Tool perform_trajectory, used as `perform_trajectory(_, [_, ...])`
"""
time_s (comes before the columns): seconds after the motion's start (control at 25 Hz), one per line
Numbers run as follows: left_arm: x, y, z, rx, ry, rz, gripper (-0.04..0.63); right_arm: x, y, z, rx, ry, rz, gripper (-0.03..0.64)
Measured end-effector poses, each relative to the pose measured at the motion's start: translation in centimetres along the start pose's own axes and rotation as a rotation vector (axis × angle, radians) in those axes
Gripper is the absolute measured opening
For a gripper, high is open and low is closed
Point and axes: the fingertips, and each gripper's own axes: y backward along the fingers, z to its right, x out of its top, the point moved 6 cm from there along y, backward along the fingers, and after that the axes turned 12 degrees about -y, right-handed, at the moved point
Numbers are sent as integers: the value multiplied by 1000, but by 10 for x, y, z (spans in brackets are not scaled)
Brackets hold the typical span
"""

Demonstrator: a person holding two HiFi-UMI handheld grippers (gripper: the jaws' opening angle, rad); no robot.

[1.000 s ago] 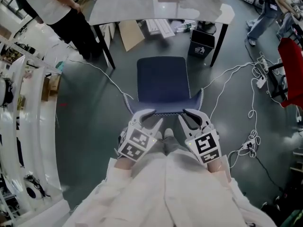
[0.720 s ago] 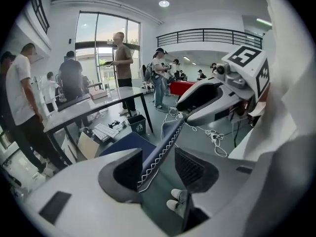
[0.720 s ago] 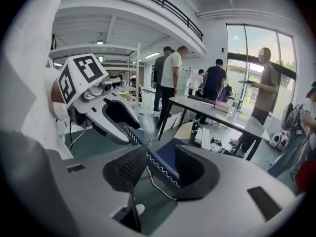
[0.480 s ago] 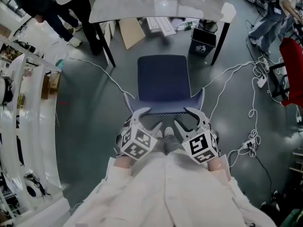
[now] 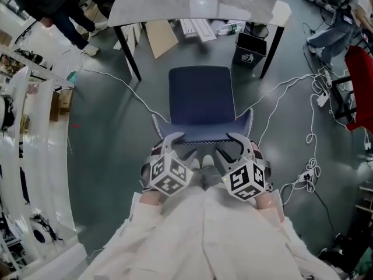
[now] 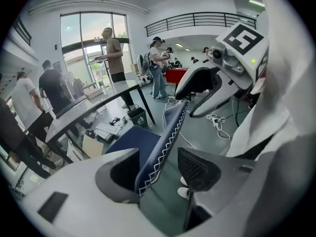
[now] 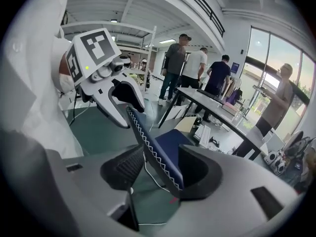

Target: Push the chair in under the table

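Note:
The chair has a dark blue seat and faces the grey table, its seat standing outside the table's edge. Its backrest's top edge, stitched in white zigzag, is nearest me. My left gripper and right gripper straddle that edge side by side. Both pairs of jaws have just been opening. In the left gripper view the backrest runs between the jaws of the left gripper with a gap to the ribbed pad. The right gripper likewise stands open around it.
A black bin, cardboard and papers lie under the table. White cables trail over the floor on both sides of the chair. A red chair is at the right, white frames at the left, a person beyond.
Both grippers' jaws have spread apart from the chair's backrest and both have sunk a little while rolling. The person at the top left has walked further off.

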Motion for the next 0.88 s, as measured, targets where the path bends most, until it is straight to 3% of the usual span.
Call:
perform_trajectory(0.24, [-1, -5, 1, -11, -29, -14, 235, -5, -7, 0, 17, 11, -34, 201])
perform_trajectory(0.52, [-7, -11, -1, -27, -55, -25, 233, -12, -21, -4, 26, 133, -114, 199])
perform_trajectory(0.88, [-8, -12, -5, -27, -73, -27, 163, -12, -26, 3, 23, 129, -115, 193])
